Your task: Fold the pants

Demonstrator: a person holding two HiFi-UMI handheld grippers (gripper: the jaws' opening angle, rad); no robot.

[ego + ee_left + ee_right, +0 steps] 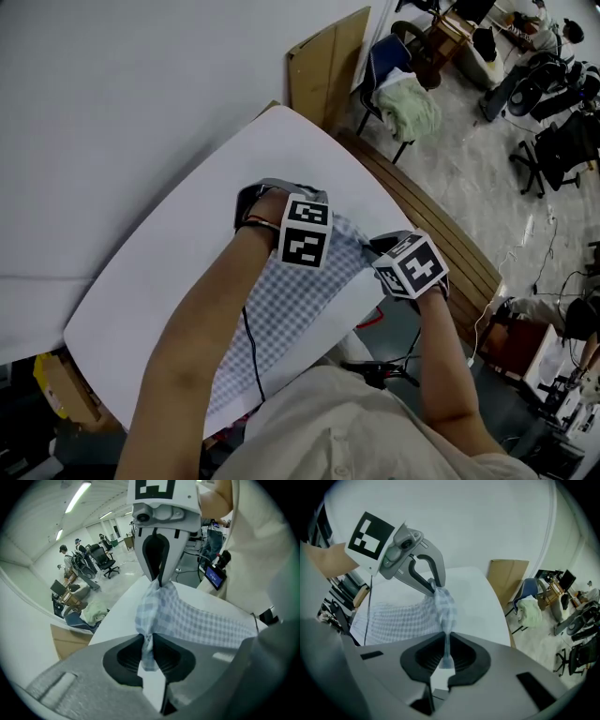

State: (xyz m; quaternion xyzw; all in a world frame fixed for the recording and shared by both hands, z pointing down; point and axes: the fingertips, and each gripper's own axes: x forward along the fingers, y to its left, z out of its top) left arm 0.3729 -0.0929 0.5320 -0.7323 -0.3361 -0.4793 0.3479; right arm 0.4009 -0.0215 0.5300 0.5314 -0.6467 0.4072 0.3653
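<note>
Pants of blue-and-white checked fabric (298, 302) lie on the near half of the white round-cornered desk (159, 281), spreading from the person's edge up toward the middle. Their far end is raised off the desk and gathered into two pinched folds, one in each gripper.

In the left gripper view, the left gripper (149, 644) has its dark fingers (129, 656) closed on a bunched fold. The cloth passes between them and a short tip hangs out on the camera side. In the right gripper view, the right gripper (446, 656) has its fingers (423, 657) clamped on a thinner, flattened strip of the same fabric, again with a small end showing past the grip.

Between the two grips a short stretch of the checked edge runs from one gripper to the other, so they stand near each other above the desk. From there the rest of the cloth slopes down and fans out flat on the desk.

A black cable (253, 352) trails along the left forearm over the fabric. Beyond the desk's far edge a brown cardboard sheet (328, 61) stands upright. Past it, a blue chair (386, 56) carries a pale green cloth (410, 108).
</note>
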